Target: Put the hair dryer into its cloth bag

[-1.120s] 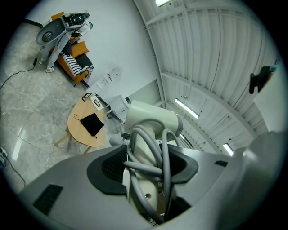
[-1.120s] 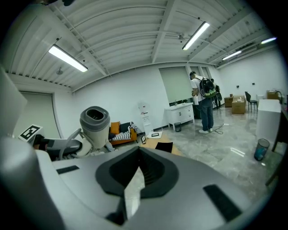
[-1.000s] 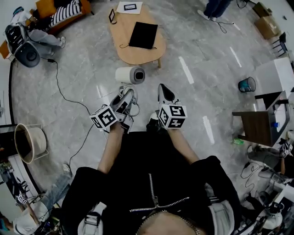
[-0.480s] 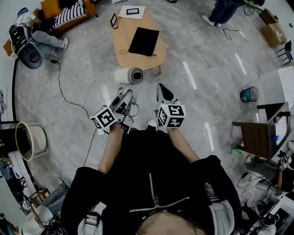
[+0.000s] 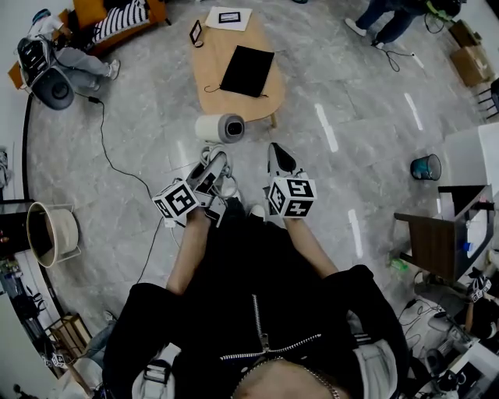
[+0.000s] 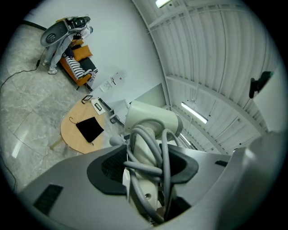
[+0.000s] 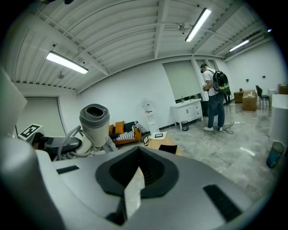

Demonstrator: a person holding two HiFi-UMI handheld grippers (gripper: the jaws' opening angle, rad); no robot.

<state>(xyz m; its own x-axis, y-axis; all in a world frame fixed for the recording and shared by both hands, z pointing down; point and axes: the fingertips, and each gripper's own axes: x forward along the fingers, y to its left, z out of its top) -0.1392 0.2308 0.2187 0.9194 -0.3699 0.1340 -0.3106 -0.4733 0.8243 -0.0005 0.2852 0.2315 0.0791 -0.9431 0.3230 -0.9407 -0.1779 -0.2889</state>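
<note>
A white hair dryer [image 5: 220,128] with its grey cord wound round the handle is held out over the floor, my left gripper [image 5: 216,170] shut on the handle. In the left gripper view the dryer [image 6: 150,130] fills the space between the jaws. My right gripper [image 5: 277,158] hangs beside it on the right, shut and empty; its own view shows the dryer [image 7: 94,120] to the left. The black cloth bag [image 5: 248,70] lies flat on the oval wooden table [image 5: 209,78] ahead, apart from both grippers. The bag [image 6: 90,129] also shows far off past the left jaws.
A small picture frame [image 5: 195,31] and a sheet of paper [image 5: 228,17] lie at the table's far end. A cable [image 5: 117,167] trails over the floor at left, by a round basket [image 5: 51,234]. A dark desk [image 5: 437,234] and bin [image 5: 426,166] stand right. A person [image 7: 215,96] stands far off.
The table and bag have drifted lower and nearer in the head view as both grippers and the dryer travel toward them. Neither gripper's jaws have changed.
</note>
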